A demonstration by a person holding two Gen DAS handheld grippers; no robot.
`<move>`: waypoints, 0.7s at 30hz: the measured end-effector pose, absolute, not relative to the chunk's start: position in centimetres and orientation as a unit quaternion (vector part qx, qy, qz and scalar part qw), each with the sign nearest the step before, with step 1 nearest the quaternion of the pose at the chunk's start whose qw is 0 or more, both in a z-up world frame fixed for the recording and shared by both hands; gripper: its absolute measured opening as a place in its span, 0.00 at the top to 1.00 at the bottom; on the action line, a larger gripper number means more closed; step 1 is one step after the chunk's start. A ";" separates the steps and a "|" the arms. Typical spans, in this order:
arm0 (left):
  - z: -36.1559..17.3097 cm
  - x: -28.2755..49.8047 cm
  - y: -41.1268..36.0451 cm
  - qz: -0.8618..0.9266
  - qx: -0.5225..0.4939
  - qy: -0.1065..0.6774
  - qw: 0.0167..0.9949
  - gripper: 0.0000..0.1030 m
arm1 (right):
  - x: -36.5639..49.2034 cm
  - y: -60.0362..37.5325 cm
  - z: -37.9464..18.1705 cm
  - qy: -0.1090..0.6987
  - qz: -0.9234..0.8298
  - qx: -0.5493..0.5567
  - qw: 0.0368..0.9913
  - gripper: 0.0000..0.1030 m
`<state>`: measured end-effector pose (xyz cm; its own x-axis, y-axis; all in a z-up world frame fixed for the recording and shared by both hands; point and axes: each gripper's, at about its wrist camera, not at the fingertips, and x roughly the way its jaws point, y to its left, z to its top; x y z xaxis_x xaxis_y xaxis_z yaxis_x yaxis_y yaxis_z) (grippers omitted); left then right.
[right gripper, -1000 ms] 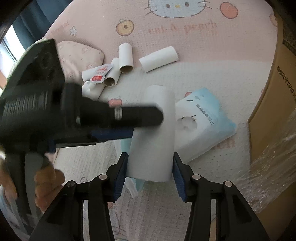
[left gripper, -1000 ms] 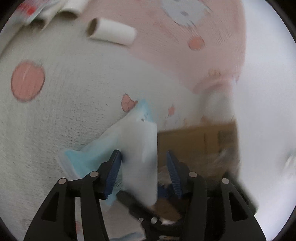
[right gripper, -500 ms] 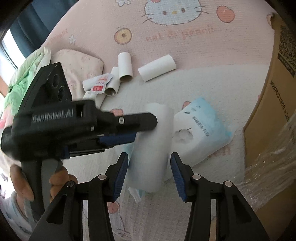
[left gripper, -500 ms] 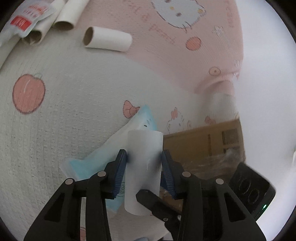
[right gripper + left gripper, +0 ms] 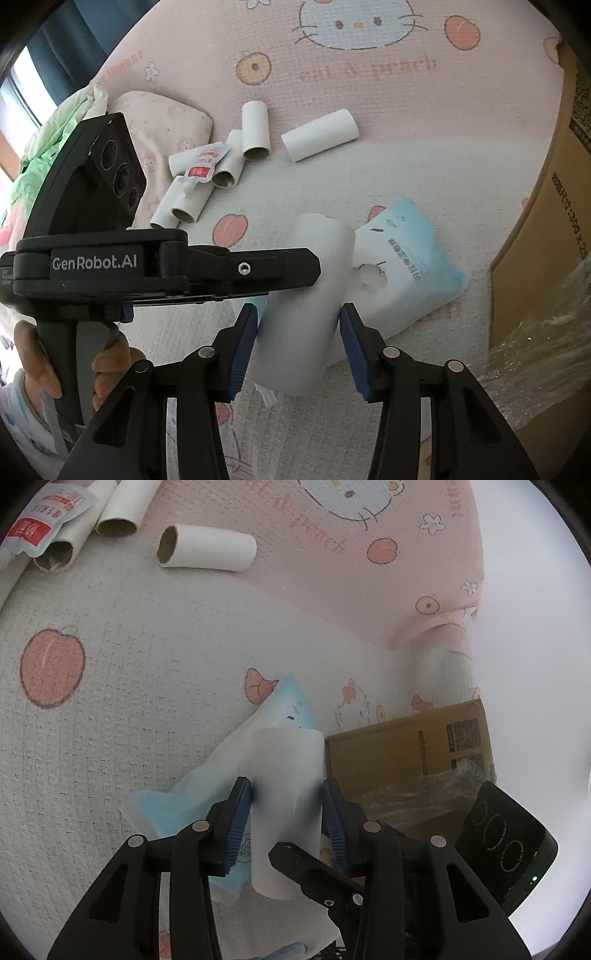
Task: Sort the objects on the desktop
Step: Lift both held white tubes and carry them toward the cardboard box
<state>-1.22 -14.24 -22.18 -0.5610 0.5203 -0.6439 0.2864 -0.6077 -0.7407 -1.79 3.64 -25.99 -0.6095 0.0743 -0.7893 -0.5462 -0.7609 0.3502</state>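
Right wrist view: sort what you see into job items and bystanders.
Job:
paper roll, between both hand-held grippers: left, right
tissue pack
tubes
sachet
box

Lying about:
pillow
mat

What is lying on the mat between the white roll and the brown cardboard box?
A blue-white tissue pack lies there, beside the white roll and short of the cardboard box, shown best in the right wrist view.

left gripper: pads pressed inward | right gripper: jaws parted
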 end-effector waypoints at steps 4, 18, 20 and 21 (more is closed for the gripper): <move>-21.8 -1.6 -13.6 0.775 -0.473 -0.412 0.080 0.57 | -2.0 3.8 -26.0 0.294 0.845 -0.405 0.186 0.57; -14.6 0.0 -12.9 0.846 -0.377 -0.365 0.097 0.58 | -1.6 3.2 -22.2 0.263 0.861 -0.366 0.235 0.57; -12.8 0.4 -13.0 0.856 -0.352 -0.362 0.111 0.58 | -1.0 3.1 -20.3 0.257 0.872 -0.337 0.243 0.58; -12.0 0.6 -13.0 0.860 -0.343 -0.361 0.115 0.58 | -0.7 3.1 -19.5 0.253 0.876 -0.328 0.246 0.58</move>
